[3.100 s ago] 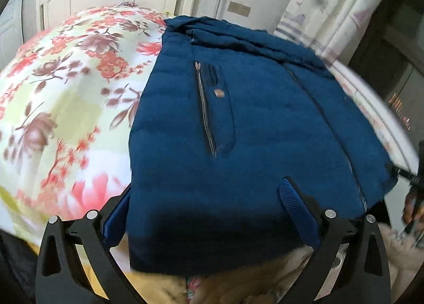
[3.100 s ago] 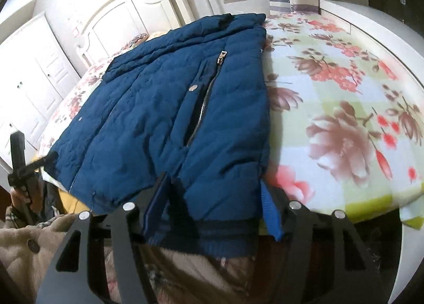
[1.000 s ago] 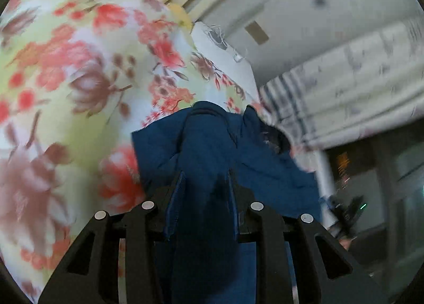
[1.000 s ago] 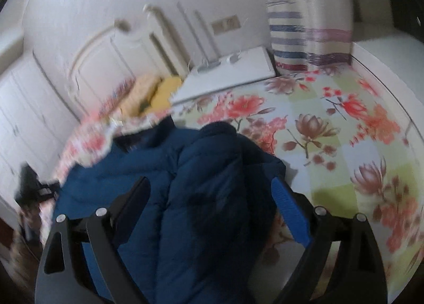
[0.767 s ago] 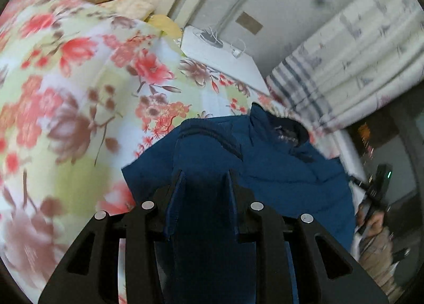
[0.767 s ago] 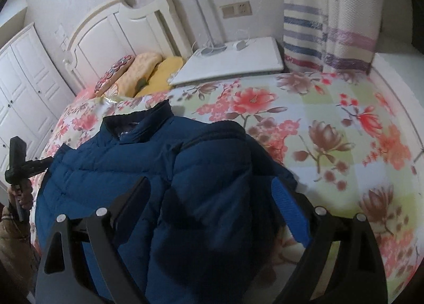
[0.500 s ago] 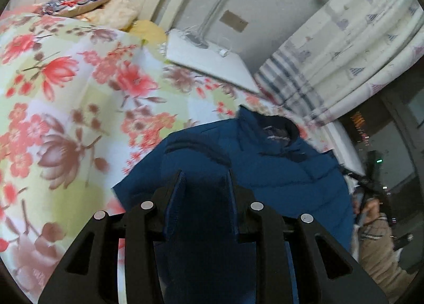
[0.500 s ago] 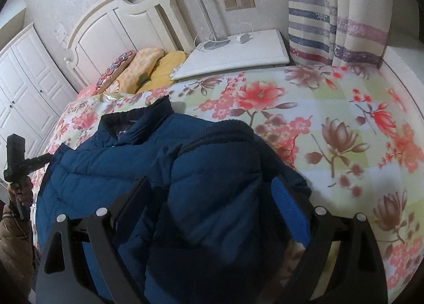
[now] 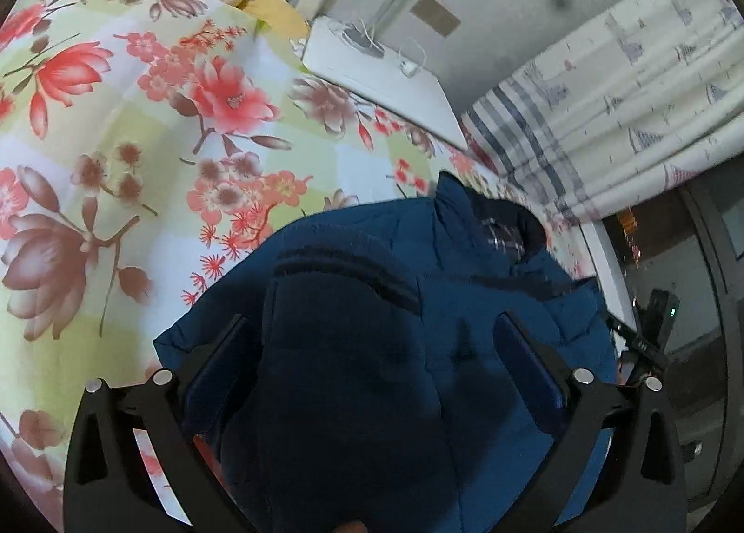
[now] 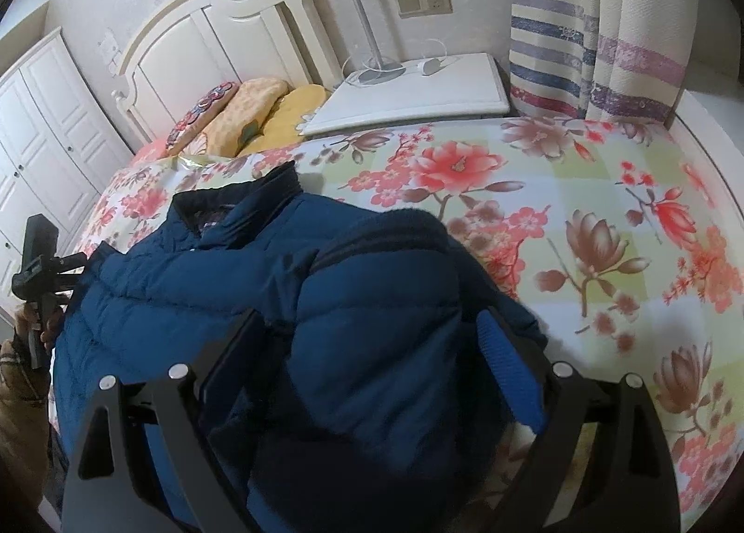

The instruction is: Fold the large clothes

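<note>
A dark blue padded jacket (image 9: 488, 282) lies on the floral bedsheet (image 9: 139, 138), its lower part doubled over toward the collar. My left gripper (image 9: 372, 319) hangs over the folded hem; its jaws are opening and stand wide, with the bulging fold between them and no pad pressing on it. In the right wrist view the jacket (image 10: 186, 291) spreads to the left, collar (image 10: 260, 189) toward the pillows. My right gripper (image 10: 369, 314) is open wide astride the other end of the fold, its blue pads (image 10: 507, 370) beside the fabric.
Pillows (image 10: 260, 110) and a white headboard (image 10: 223, 36) stand at the bed's far end. A white nightstand (image 10: 418, 96) with a lamp base and a striped curtain (image 10: 604, 45) are behind. A hand (image 10: 28, 333) grips a black handle at the left edge.
The left jaws, shut on the jacket fold until half a second ago, have sprung wide apart. Over three seconds the hem was carried up over the jacket. The right gripper stays wide.
</note>
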Available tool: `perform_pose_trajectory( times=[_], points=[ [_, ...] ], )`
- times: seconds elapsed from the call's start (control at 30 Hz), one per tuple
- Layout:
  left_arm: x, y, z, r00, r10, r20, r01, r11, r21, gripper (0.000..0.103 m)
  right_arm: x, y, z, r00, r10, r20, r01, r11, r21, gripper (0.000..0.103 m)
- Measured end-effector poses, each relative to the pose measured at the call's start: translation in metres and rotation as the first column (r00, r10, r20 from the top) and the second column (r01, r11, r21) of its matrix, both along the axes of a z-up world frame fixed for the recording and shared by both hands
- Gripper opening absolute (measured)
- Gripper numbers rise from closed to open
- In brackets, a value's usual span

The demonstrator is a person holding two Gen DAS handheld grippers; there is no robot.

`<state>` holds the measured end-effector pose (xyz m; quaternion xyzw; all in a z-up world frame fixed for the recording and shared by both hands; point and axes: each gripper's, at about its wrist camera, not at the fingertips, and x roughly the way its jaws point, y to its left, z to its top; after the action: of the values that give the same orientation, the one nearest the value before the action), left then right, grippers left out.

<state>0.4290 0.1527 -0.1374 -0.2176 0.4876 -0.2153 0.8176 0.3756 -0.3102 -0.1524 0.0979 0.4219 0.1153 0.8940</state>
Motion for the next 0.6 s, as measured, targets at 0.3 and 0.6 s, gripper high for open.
perform_pose_trajectory(
  times=[0.3,0.6],
  points=[
    [-0.052,-0.015,0.070,0.948,-0.050,0.313,-0.001,0.987,0.159,0.016,-0.050,0.010,0.058,0.980,-0.003,0.199,0.005,1.000,-0.008,0.007],
    [0.013,-0.033,0.109,0.954,0.076,0.288,-0.162,0.944,0.289,0.016,-0.004,0.015,0.109,0.962,-0.150,0.229,0.159,0.987,-0.024,0.006]
  ],
)
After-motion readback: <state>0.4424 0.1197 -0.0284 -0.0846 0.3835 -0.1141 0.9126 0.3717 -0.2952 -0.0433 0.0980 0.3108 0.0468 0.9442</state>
